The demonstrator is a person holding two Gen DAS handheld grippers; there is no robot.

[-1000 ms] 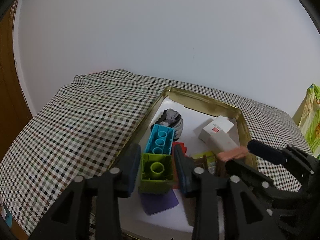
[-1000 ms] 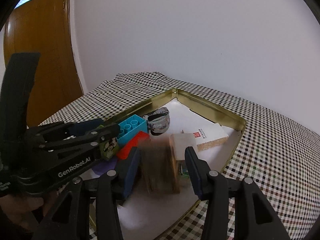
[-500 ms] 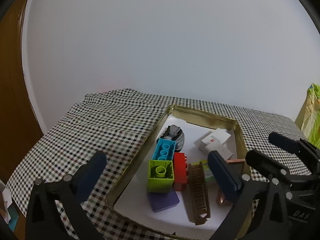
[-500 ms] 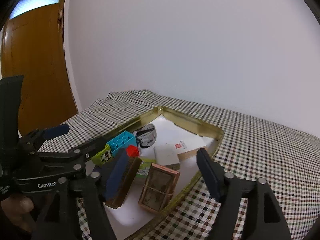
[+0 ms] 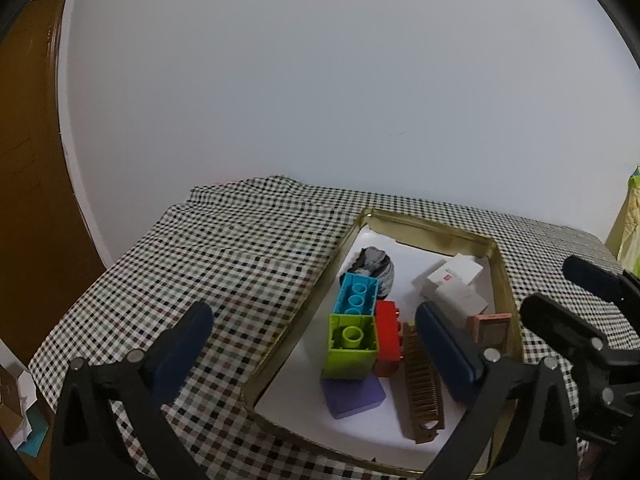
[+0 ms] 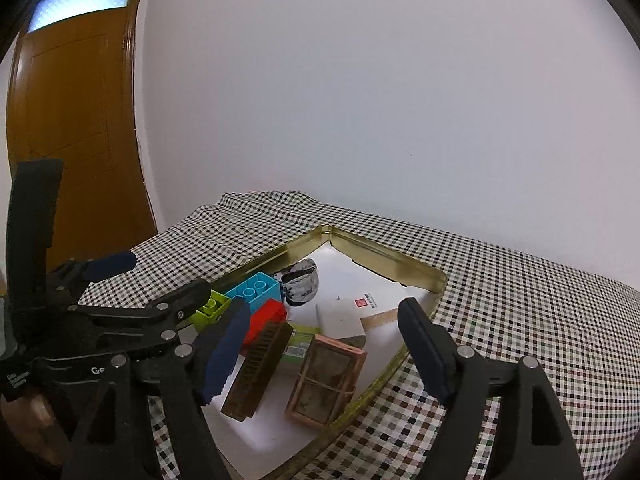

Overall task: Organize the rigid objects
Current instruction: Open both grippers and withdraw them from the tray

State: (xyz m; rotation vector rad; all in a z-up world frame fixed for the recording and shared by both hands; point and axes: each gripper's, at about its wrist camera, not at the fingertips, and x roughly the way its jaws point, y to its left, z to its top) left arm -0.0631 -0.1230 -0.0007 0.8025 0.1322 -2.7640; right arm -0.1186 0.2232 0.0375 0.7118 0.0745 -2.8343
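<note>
A gold tray [image 5: 430, 227] [image 6: 384, 250] lined with white paper holds a green brick [image 5: 352, 345] [image 6: 210, 307], a blue brick [image 5: 356, 294] [image 6: 254, 289], a red brick [image 5: 387, 334] [image 6: 266, 316], a purple block [image 5: 354, 396], a brown comb [image 5: 422, 376] [image 6: 258, 368], a wooden framed box [image 6: 326, 380] [image 5: 490, 326], white boxes [image 5: 454, 280] [image 6: 342, 316] and a grey crumpled object [image 5: 374, 264] [image 6: 302, 282]. My left gripper [image 5: 316, 350] is open and empty above the tray's near left side. My right gripper [image 6: 324, 348] is open and empty above the comb and the wooden box.
The tray sits on a black-and-white checked tablecloth [image 5: 240, 256] [image 6: 520, 300]. A white wall stands behind it. A brown wooden door [image 6: 76, 120] is at the left. A yellow-green bag [image 5: 630, 220] shows at the right edge.
Both grippers opened, let go of the green brick and the wooden box, and pulled back and up from the tray. The comb and the box now lie in the tray.
</note>
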